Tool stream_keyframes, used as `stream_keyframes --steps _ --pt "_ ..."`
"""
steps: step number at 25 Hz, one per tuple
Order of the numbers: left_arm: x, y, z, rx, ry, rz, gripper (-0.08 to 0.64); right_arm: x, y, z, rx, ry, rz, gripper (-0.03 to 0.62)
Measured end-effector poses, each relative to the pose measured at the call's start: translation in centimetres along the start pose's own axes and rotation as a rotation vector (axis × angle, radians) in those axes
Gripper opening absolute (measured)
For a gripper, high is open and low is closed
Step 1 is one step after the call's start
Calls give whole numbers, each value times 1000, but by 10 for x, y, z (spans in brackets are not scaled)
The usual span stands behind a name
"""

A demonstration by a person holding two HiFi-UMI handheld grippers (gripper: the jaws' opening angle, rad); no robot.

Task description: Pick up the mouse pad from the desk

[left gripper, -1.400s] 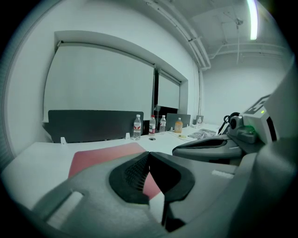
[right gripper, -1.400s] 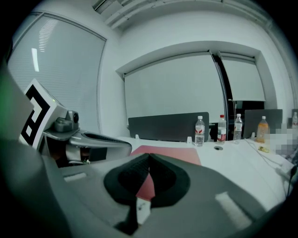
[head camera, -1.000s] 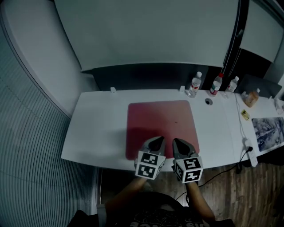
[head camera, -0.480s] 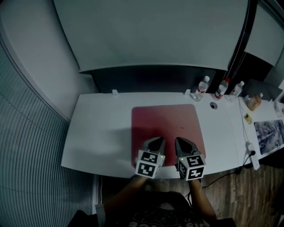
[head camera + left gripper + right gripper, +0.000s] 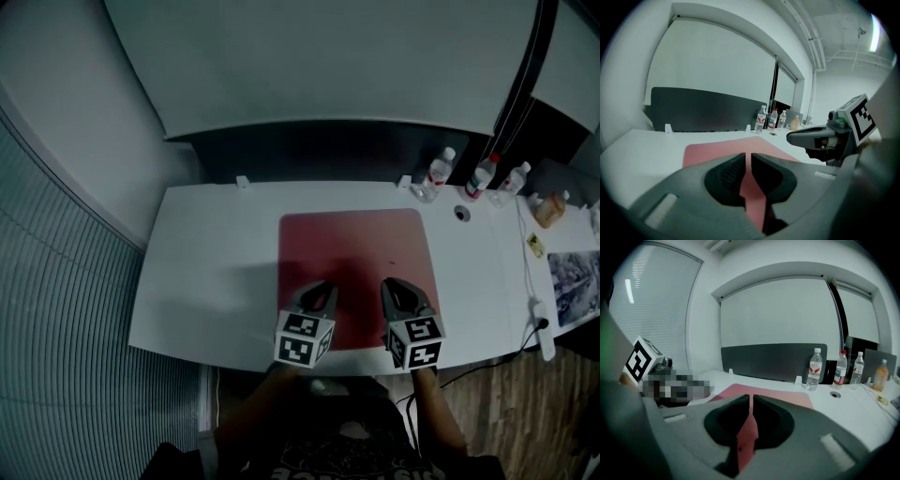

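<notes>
The red mouse pad [image 5: 361,248] lies flat in the middle of the white desk [image 5: 206,281]. Both grippers hover over its near part, side by side and pointing away from me. My left gripper [image 5: 325,288] is over the pad's near left area, its jaws shut with nothing between them [image 5: 749,157]. My right gripper [image 5: 392,284] is over the near right area, also shut and empty [image 5: 751,398]. In each gripper view the pad [image 5: 710,150] [image 5: 785,397] stretches ahead below the jaws. I cannot tell whether either gripper touches the pad.
A dark partition [image 5: 319,155] runs along the desk's far edge. Three water bottles [image 5: 439,171] [image 5: 484,174] [image 5: 514,178] stand at the back right beside a cable hole [image 5: 460,213]. A power strip [image 5: 541,328] and papers lie on the right.
Both grippers have moved forward and lower over the pad's near part and now stand a little farther apart. Their jaws look shut throughout.
</notes>
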State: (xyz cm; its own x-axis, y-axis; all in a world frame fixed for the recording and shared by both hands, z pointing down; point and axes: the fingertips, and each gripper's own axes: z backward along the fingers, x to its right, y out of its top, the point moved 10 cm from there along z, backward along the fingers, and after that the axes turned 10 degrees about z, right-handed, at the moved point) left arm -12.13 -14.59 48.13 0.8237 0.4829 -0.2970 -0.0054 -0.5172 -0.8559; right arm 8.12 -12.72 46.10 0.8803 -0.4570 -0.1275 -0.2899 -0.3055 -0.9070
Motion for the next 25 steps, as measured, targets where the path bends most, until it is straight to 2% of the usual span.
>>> stream_keyframes --steps 5,13,25 --pt "-12 -12 -19 -54 48 29 91 26 -22 -5 -30 19 -14 25" --pt "-40 -23 -39 -116 130 120 201 64 -49 -22 -87 24 -21 52" --pt "-84 -33 -50 -173 255 138 299 106 -83 -43 -173 13 -63 147"
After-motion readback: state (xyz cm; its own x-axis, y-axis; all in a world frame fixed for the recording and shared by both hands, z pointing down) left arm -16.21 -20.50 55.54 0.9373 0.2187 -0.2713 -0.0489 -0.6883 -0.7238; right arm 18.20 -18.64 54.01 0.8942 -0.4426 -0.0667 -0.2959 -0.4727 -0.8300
